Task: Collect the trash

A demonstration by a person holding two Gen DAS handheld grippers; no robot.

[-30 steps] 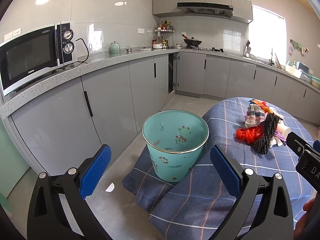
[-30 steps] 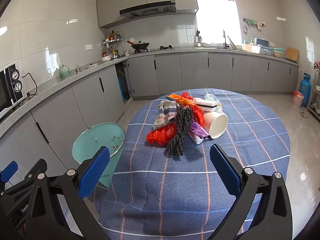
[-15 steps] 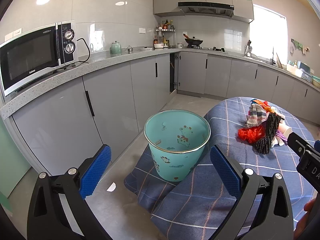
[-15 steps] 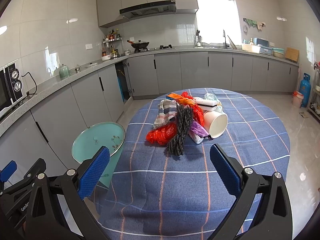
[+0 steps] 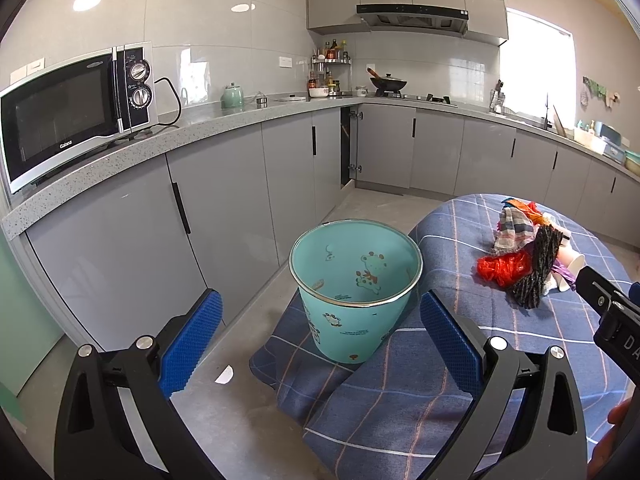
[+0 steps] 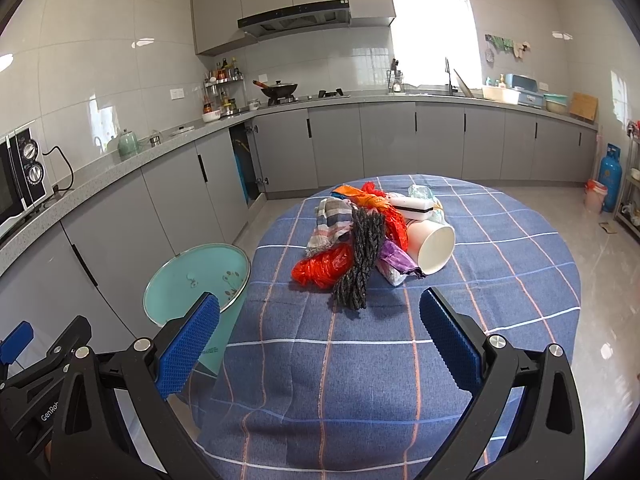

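A teal waste bin [image 5: 354, 294] with cartoon prints stands on the floor against the left edge of a round table with a blue plaid cloth [image 6: 420, 320]. It looks empty and also shows in the right wrist view [image 6: 192, 280]. A trash pile [image 6: 372, 236] lies mid-table: red plastic bag [image 6: 322, 266], dark knitted rope [image 6: 362, 258], plaid rag [image 6: 330, 222], white paper cup [image 6: 434, 248], purple wrapper. The pile also shows in the left wrist view [image 5: 520, 256]. My left gripper [image 5: 320, 338] is open and empty, just short of the bin. My right gripper [image 6: 320, 338] is open and empty, short of the pile.
Grey kitchen cabinets [image 5: 224, 196] run along the left and back walls, close behind the bin. A microwave [image 5: 72, 108] sits on the counter. A blue gas cylinder [image 6: 610, 176] stands at the far right. A scrap of paper [image 5: 224, 374] lies on the floor.
The left gripper's view has shifted slightly, so the bin sits a little nearer the centre. The right gripper and the trash pile have not moved.
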